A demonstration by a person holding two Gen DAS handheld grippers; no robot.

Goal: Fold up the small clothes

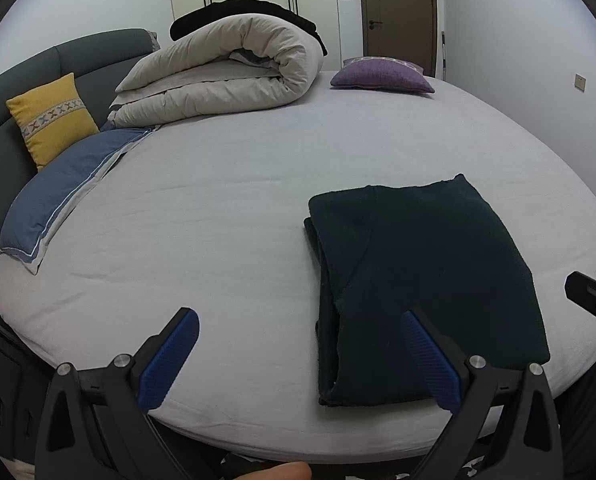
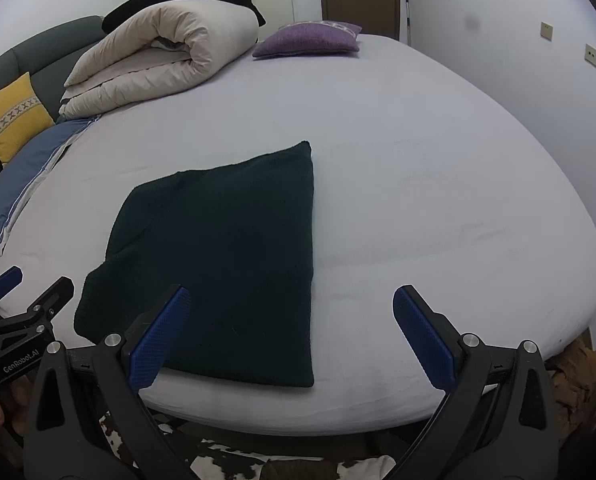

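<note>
While both grippers hover at the near edge of the bed (image 1: 258, 200), the folded dark garment (image 1: 418, 280) lies flat on the grey sheet just ahead of them, touched by neither. The left gripper (image 1: 300, 354) has its jaws spread wide and empty, its right finger over the garment's near left part and its left finger over bare sheet. The right gripper (image 2: 290, 334) is likewise wide and empty, the garment's near right corner lying between its fingers.
</note>
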